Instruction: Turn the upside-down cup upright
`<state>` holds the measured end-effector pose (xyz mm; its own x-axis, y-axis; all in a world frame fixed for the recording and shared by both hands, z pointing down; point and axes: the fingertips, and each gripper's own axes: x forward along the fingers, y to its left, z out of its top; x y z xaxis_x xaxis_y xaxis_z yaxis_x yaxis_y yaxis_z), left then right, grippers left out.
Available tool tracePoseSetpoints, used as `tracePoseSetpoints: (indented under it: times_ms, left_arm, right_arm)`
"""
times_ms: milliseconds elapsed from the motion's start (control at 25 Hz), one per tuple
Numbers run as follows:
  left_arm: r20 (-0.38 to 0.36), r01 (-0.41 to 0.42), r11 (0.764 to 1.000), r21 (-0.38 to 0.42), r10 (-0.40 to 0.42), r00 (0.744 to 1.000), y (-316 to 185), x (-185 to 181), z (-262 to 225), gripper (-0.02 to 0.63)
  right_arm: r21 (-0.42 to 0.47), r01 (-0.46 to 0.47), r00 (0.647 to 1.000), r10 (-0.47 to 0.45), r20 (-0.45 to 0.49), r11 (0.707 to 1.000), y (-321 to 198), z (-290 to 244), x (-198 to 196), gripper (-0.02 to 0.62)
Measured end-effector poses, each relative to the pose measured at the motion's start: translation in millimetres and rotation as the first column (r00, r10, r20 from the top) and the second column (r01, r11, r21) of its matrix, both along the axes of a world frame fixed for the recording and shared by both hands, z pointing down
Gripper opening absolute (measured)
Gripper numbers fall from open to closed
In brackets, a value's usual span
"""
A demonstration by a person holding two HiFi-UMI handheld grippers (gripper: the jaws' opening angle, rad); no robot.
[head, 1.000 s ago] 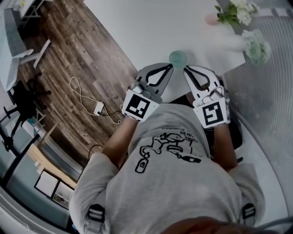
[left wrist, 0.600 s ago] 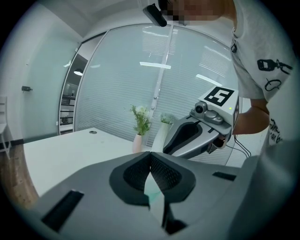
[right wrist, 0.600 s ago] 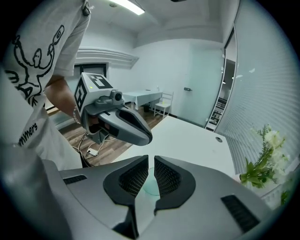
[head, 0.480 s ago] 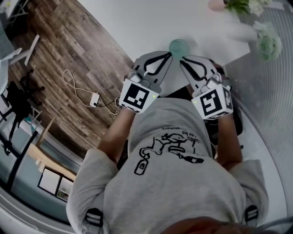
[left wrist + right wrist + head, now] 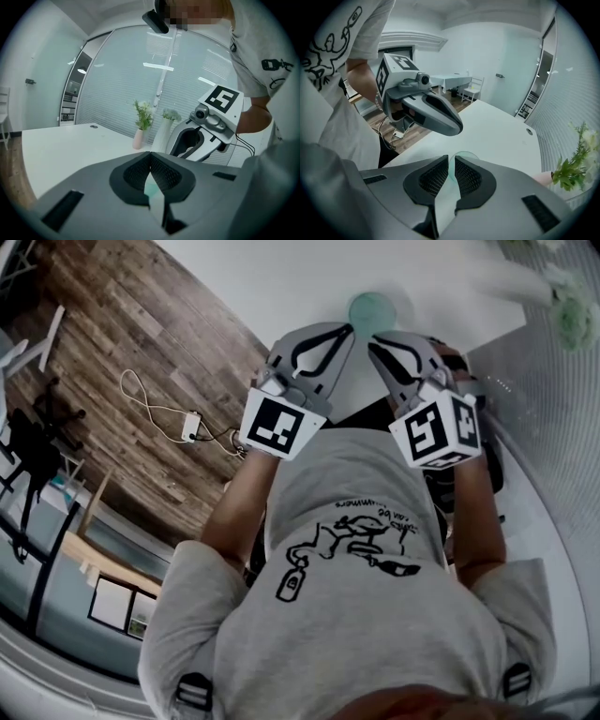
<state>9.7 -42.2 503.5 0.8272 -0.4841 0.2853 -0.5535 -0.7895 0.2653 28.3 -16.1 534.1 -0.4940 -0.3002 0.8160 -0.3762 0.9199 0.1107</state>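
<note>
The person in the grey printed T-shirt stands at the near edge of the white table, holding both tools out side by side over it. The left gripper has its dark ribbed pads pressed together at the tips, with nothing between them. The right gripper is just about pressed together too, with only a thin slit left between its pads, and it pinches nothing. The pale green translucent cup stands on the table close to that near edge, just beyond both sets of tips. From the right gripper's own view its rounded top shows right past the pads. I cannot tell whether either tip touches it. Further back on the table a slim pink vase of green sprigs stands. Off to the left, a white cable with a small plug block trails over the brown wooden floor.
</note>
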Motion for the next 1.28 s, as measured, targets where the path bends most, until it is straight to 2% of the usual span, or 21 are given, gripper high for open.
tracePoseSetpoints:
  times_ms: [480,680,840,920,1000,1040,1280]
  left_arm:
    - [0.001,-0.001,1.0,0.005,0.001,1.0,7,4,26,0.003]
    - [0.005,0.01,1.0,-0.002,-0.01,1.0,10,3,31,0.003]
    - [-0.001,0.027,1.0,-0.011,-0.027,1.0,10,0,35,0.003]
    - [-0.002,0.031,0.999,-0.013,-0.031,1.0,10,-1,38,0.003]
    - [-0.004,0.034,0.999,-0.016,-0.034,0.999,12,-1,41,0.003]
    - [-0.005,0.035,0.999,-0.017,-0.035,0.999,12,-1,43,0.003]
    - [-0.008,0.044,0.999,-0.031,-0.044,0.999,11,-3,45,0.003]
  right_arm:
    - [0.005,0.035,0.994,-0.034,-0.108,0.999,4,28,4,0.046]
    - [-0.021,0.086,0.982,-0.088,-0.17,0.996,11,35,6,0.046]
    - [-0.005,0.089,0.974,-0.088,-0.208,0.996,10,37,8,0.048]
    - [-0.016,0.093,0.97,-0.094,-0.225,0.996,11,41,9,0.059]
    - [-0.033,0.102,0.965,-0.107,-0.241,0.994,13,48,10,0.121]
    - [-0.039,0.107,0.962,-0.113,-0.248,0.994,14,50,10,0.132]
    - [-0.049,0.135,0.947,-0.144,-0.287,0.99,11,58,12,0.132]
